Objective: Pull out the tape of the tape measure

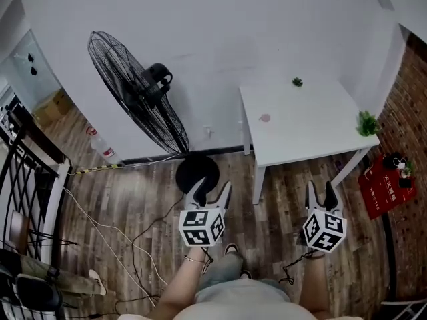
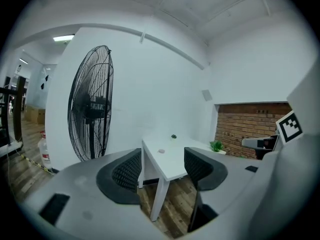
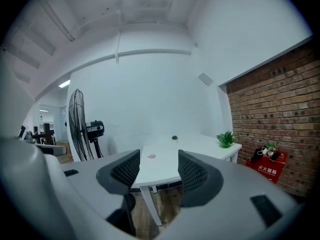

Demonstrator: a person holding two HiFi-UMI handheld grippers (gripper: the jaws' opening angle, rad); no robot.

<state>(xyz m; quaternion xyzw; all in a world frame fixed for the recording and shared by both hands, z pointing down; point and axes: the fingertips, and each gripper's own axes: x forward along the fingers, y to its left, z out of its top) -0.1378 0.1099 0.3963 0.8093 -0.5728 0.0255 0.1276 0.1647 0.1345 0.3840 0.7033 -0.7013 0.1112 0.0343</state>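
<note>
Only in the head view are the wooden floor (image 1: 133, 205), the cables trailing over it and the person's forearms seen. The brick wall (image 3: 275, 109) right of the white table (image 1: 307, 129) is shown broadly in the right gripper view, and a ceiling light is caught only there. The large black fan (image 1: 137, 102) left of the table is seen in all three views. The red box (image 3: 265, 166) on the floor right of the table is seen in the head and right gripper views.

Both grippers are held level in front of the body, on the near side of the table, jaws pointed toward it. The left gripper (image 1: 212, 189) is held off the table's near left corner, the right gripper (image 1: 319, 189) before its near edge toward the right leg. The jaws of each are spread apart with nothing gripped; only the table and floor are seen between them.

On the table a green plant (image 1: 367, 123) is set at the right edge, a small pink round object (image 1: 265, 118) lies toward the left side, and a small dark green object (image 1: 297, 82) lies near the far edge. Which is the tape measure cannot be told. All are well apart from both grippers.
</note>
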